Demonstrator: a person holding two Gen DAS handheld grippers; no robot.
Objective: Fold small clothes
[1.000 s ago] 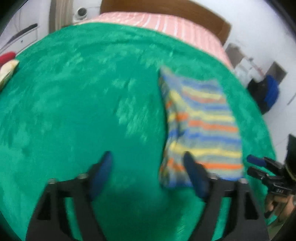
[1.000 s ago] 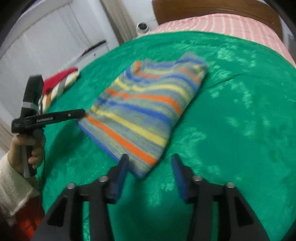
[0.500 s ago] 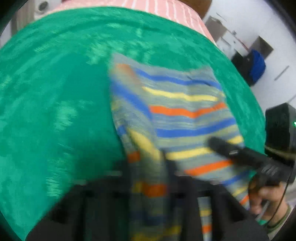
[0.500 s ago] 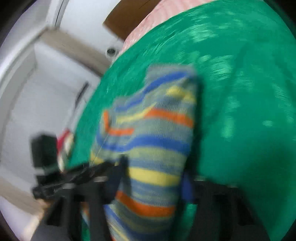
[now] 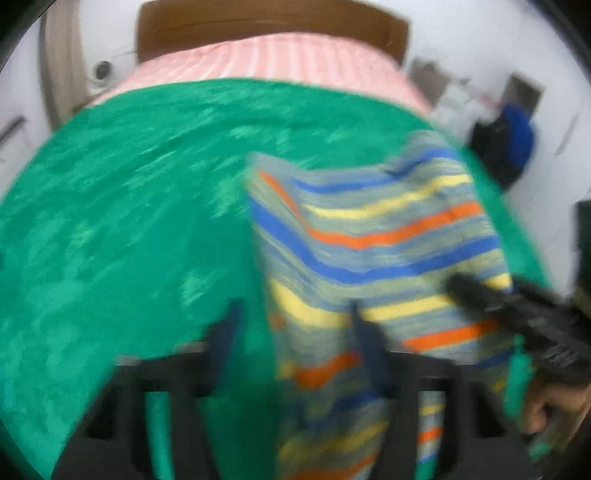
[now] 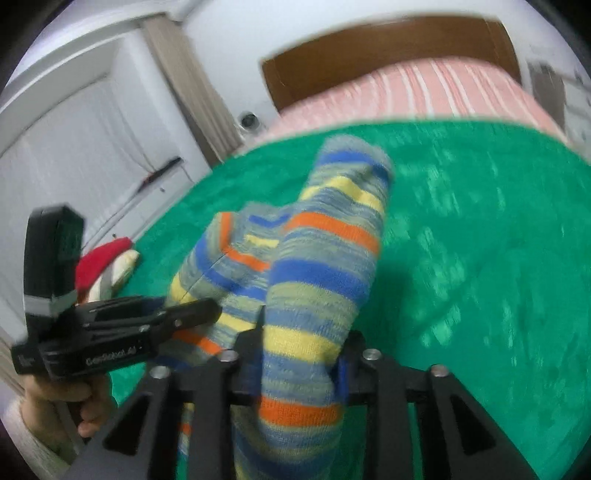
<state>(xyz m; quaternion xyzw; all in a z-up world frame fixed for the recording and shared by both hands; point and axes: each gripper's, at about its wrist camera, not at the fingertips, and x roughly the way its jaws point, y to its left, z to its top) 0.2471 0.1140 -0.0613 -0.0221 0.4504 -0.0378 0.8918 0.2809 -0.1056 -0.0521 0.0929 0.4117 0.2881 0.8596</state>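
A small knit garment (image 5: 369,229) striped blue, yellow and orange lies on the green blanket (image 5: 110,221), its near part lifted and bunched. My left gripper (image 5: 295,332) is at the garment's near left edge. Its jaws are opening, and the cloth hangs between them clear of the left finger (image 5: 225,332). My right gripper (image 6: 299,350) holds the near right end of the garment (image 6: 325,258), and cloth fills the gap between its pads while its jaws are opening. Each view also shows the other tool: the right gripper (image 5: 465,288) and the left gripper (image 6: 210,310), both over the cloth.
A red and white garment (image 6: 107,262) lies at the blanket's left edge. Beyond the blanket are a pink striped sheet (image 5: 277,55) and a wooden headboard (image 5: 258,22). A dark blue bag (image 5: 509,147) sits by the wall on the right.
The garment lay flat and folded a second ago. Both grippers moved onto its near edge and raised it. The left jaws, shut on the cloth half a second ago, now stand apart.
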